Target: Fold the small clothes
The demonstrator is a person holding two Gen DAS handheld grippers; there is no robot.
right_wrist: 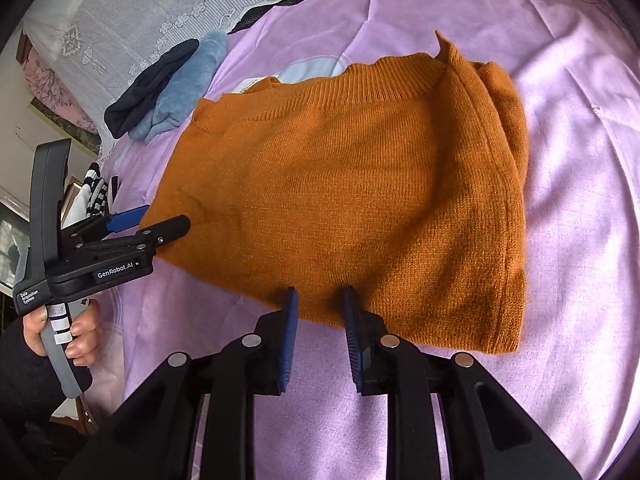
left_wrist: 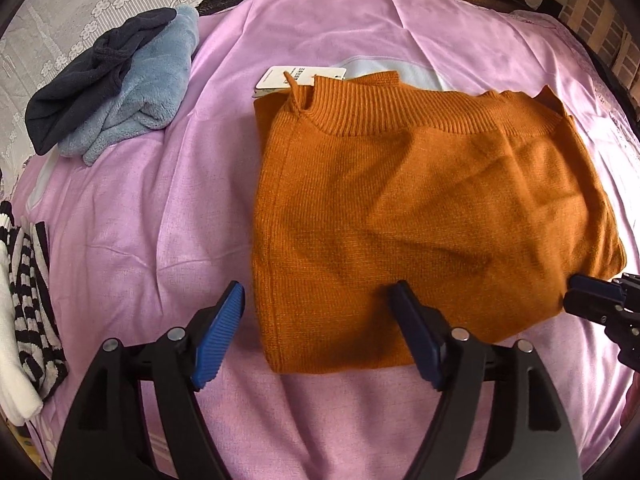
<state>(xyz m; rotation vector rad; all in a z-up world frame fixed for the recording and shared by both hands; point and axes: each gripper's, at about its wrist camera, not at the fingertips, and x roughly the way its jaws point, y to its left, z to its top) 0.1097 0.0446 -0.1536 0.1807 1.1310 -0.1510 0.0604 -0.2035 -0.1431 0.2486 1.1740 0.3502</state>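
Note:
An orange knit sweater [left_wrist: 420, 208] lies folded flat on the pink sheet [left_wrist: 152, 240], ribbed hem at the far side, a paper tag [left_wrist: 296, 78] sticking out behind it. It also shows in the right wrist view [right_wrist: 360, 200]. My left gripper [left_wrist: 320, 312] is wide open at the sweater's near left corner, one pad over the knit, the other over the sheet; it also shows in the right wrist view [right_wrist: 160, 224]. My right gripper [right_wrist: 320, 312] is partly open at the sweater's near edge, holding nothing; it also shows in the left wrist view [left_wrist: 592, 300].
A folded pile of dark navy and light blue fleece [left_wrist: 116, 88] lies at the far left of the sheet. A black-and-white striped garment [left_wrist: 28, 292] lies at the left edge. A lace-covered cushion [right_wrist: 140, 4] stands behind.

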